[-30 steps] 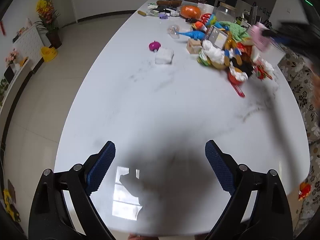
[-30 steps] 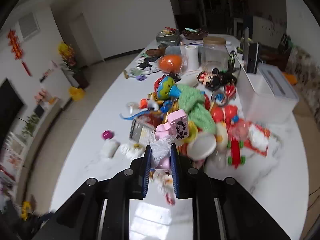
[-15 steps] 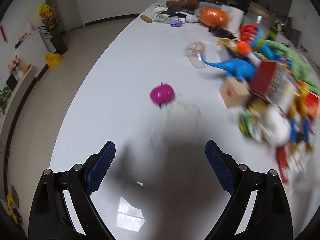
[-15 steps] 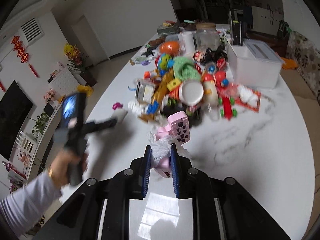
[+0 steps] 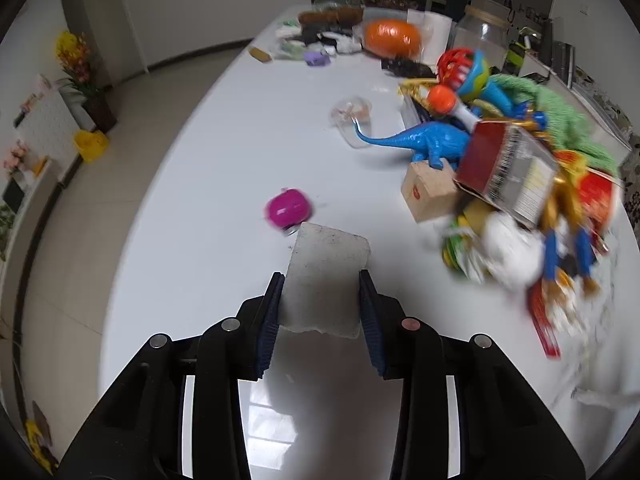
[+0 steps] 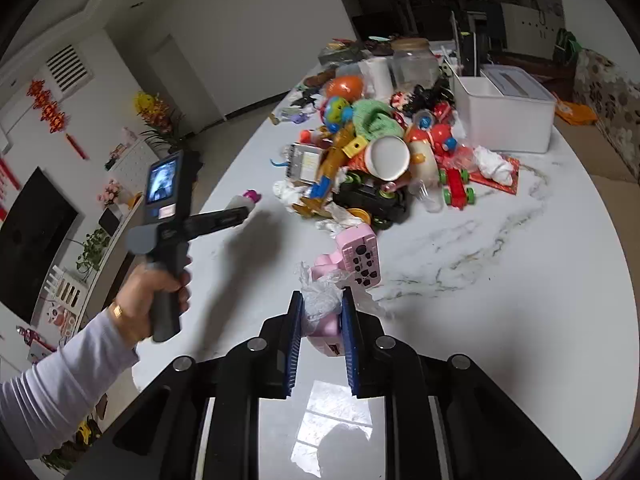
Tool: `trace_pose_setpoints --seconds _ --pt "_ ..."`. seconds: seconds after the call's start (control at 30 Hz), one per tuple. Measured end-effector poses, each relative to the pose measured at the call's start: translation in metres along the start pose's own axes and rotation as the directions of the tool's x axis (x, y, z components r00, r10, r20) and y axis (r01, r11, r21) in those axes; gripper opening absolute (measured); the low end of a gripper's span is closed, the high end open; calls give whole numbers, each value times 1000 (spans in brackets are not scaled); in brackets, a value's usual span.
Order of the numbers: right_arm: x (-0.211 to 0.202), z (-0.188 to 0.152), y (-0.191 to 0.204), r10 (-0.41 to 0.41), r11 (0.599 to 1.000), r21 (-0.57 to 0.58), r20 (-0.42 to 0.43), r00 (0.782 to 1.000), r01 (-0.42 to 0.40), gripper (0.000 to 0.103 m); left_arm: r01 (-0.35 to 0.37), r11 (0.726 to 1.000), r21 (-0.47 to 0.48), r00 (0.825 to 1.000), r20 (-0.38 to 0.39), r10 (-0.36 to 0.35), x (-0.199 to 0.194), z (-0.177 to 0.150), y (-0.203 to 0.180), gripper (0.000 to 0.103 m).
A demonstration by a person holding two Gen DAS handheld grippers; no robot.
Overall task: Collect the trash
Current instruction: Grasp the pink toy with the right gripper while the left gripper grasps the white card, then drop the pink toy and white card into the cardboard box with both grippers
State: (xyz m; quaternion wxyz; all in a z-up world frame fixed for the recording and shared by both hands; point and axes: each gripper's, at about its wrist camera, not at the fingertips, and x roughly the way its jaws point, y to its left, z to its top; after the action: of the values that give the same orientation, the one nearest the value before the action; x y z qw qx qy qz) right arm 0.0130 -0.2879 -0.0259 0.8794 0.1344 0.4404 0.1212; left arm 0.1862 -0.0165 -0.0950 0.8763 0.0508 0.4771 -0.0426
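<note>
My left gripper point(image 5: 322, 284) has a grey-white rectangular pad point(image 5: 328, 268) between its blue pads, and its jaws are closing on the pad's two sides, just above the white table point(image 5: 224, 152). In the right wrist view a person's hand point(image 6: 160, 284) holds that left gripper point(image 6: 240, 210) out over the table's left side. My right gripper point(image 6: 320, 312) is shut on a pink toy point(image 6: 358, 252) with crumpled clear plastic point(image 6: 320, 296) bunched around it, held over the near part of the table.
A magenta ball point(image 5: 289, 208) lies just beyond the pad. A heap of toys and wrappers fills the table's right side: blue dinosaur point(image 5: 424, 142), small cardboard box point(image 5: 430, 196), red carton point(image 5: 504, 168). A white bin point(image 6: 508, 120) and glass jar point(image 6: 414, 66) stand behind.
The left gripper travelled forward over the table to the grey-white pad and its wide jaws came together on it. The right gripper drew back from the heap, still holding the pink toy.
</note>
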Motion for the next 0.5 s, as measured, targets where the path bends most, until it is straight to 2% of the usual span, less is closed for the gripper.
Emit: trace_pose_setpoints --seconds 0.23,0.3,0.43,0.5 --pt "-27 -9 33 73 994 -76 -12 997 -74 18 -14 998 65 999 45 11 -103 -66 12 36" --pt "-35 -16 44 105 989 -105 -30 994 -108 18 -3 997 78 1000 32 0 -124 -89 18 36" --pt "-51 -37 71 185 967 -162 -80 979 -196 18 20 999 34 999 -35 -19 -160 -157 39 36" --pt "-57 -50 83 208 956 -190 -106 972 -225 18 49 999 12 997 -65 -48 -165 -181 49 36"
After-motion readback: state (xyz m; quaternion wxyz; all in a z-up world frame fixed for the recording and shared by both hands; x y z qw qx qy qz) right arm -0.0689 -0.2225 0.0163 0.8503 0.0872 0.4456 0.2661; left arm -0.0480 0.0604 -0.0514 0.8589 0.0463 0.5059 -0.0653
